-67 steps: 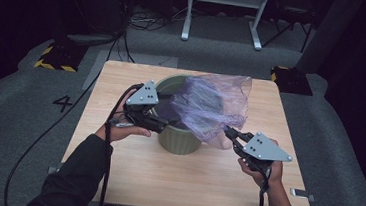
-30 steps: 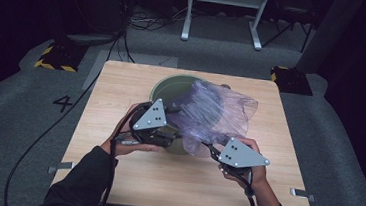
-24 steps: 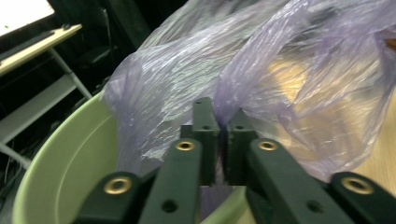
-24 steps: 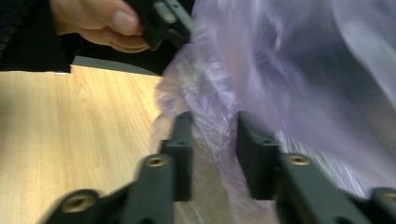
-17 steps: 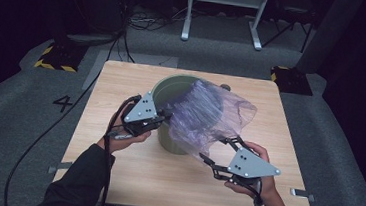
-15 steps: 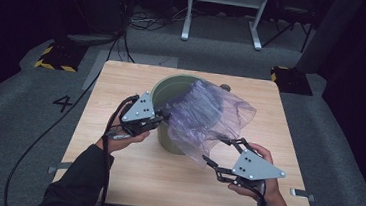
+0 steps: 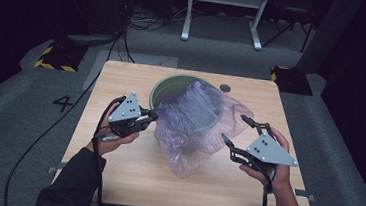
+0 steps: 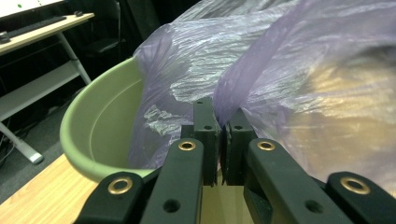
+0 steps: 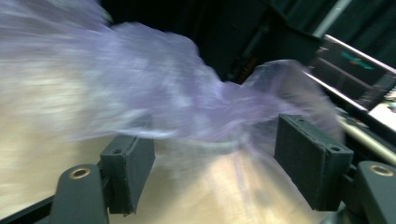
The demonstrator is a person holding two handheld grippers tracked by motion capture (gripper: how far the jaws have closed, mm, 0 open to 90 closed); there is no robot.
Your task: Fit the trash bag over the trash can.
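A translucent purple plastic bag (image 7: 194, 124) lies crumpled over a green bin (image 7: 165, 84) on the wooden table (image 7: 114, 177) and spills down the bin's near side. My left gripper (image 7: 154, 114) is at the bin's left side, shut on a fold of the bag. In the left gripper view the film (image 8: 303, 70) runs up out of the closed jaws of that gripper (image 8: 218, 116), with the bin's rim (image 8: 102, 121) to the left. My right gripper (image 7: 234, 127) is at the bag's right edge, and its jaws have just been opening. In the right gripper view loose film (image 9: 163, 93) hangs across this gripper's (image 9: 215, 154) wide gap, unpinched.
A small dark hole (image 7: 225, 88) sits in the tabletop behind the bin. Bare wood lies in front of the bag and on both sides. Cables trail off the table's left. On the floor beyond stand a white metal frame (image 7: 223, 16) and yellow-black striped blocks (image 7: 54, 56).
My right gripper has let go of the bag and pulled away to the right with jaws wide. The left gripper has shut on the bag's edge and drawn it left.
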